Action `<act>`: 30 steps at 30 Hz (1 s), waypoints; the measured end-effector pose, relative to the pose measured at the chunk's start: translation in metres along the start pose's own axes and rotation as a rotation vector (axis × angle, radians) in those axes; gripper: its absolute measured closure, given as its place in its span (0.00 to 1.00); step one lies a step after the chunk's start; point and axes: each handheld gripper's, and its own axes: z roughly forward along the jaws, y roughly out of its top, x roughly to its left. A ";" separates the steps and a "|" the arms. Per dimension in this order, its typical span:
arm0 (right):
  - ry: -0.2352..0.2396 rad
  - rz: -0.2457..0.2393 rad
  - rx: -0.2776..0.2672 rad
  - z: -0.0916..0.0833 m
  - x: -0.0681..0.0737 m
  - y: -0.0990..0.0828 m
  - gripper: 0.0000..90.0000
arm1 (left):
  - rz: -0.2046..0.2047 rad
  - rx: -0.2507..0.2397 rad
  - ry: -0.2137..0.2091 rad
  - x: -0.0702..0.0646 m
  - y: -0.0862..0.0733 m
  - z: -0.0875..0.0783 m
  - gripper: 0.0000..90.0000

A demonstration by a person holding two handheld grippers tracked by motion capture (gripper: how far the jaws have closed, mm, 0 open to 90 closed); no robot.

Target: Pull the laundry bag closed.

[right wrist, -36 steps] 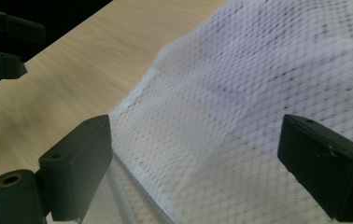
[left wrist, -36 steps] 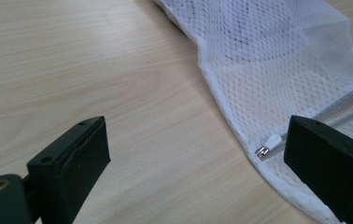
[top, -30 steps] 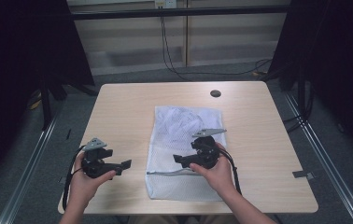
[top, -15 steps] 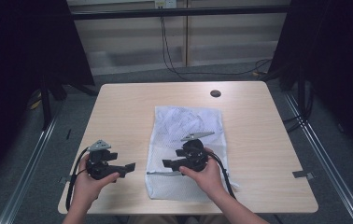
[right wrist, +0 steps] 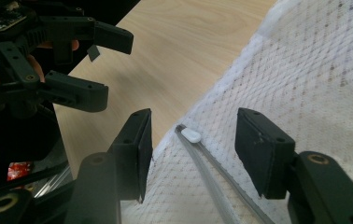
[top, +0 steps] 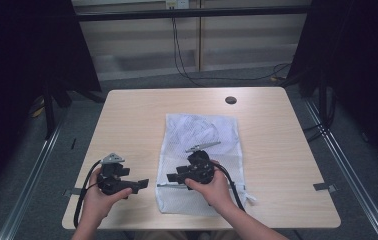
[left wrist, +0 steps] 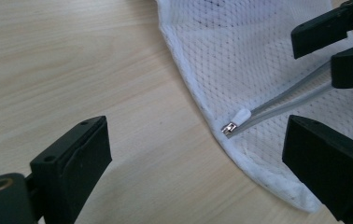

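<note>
Near edge of the table (top: 127, 107): the right gripper (top: 173, 178) sits over the left edge of the white mesh bag (top: 197, 140), toward the bag's near end, shifted left from a second ago, when it was nearer the bag's middle. Its jaws have just been closing from wide; they are now about half spread, straddling the zipper pull (right wrist: 192, 136) without touching it. In the right gripper view the white pull lies between the two pads with a gap on either side, at the end of the grey zipper (right wrist: 221, 182) where it meets the bag's hem.

The left gripper (top: 141, 184) is just left of the bag over bare wood, near the table's front-left corner, in much the same place as in the earlier pictures. Its jaws stand wide and hold nothing; in the left gripper view the pull (left wrist: 236, 121) and its small metal slider lie ahead of them at the bag's edge.

Judgement: the work is opening the bag by its zipper. The approach is done and the pinch is under way but not made. The next move needs the pads to meet on the small pull itself, not the mesh. The left gripper is placed to pin the hem.

The bag's far end lies flat toward the table's middle, something pale bunched inside.
</note>
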 end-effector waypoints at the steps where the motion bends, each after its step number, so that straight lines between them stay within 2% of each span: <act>1: -0.002 0.003 0.006 0.001 0.000 0.000 0.53 | 0.000 0.000 0.000 0.000 0.000 0.000 0.09; 7: 0.013 0.035 0.042 0.009 -0.003 -0.002 0.58 | -0.014 -0.003 0.012 -0.001 0.000 -0.002 0.10; 8: 0.020 0.042 0.046 0.010 -0.003 -0.002 0.59 | -0.003 0.002 0.013 0.000 0.001 -0.003 0.10; 11: 0.039 0.066 0.047 0.011 -0.006 -0.002 0.62 | -0.020 -0.003 0.005 -0.003 0.001 -0.003 0.10; 14: 0.043 0.083 0.050 0.012 -0.007 -0.001 0.64 | -0.019 -0.001 0.009 -0.004 0.001 -0.002 0.10; 17: 0.050 0.101 0.060 0.016 -0.010 -0.001 0.66 | -0.021 0.025 0.001 -0.003 -0.002 -0.001 0.13; 23: 0.060 0.120 0.082 0.024 -0.010 -0.003 0.68 | -0.040 0.037 -0.011 -0.004 -0.005 0.003 0.15; 30: 0.067 0.143 0.089 0.029 -0.012 -0.003 0.73 | -0.036 0.061 -0.028 -0.007 -0.005 0.008 0.18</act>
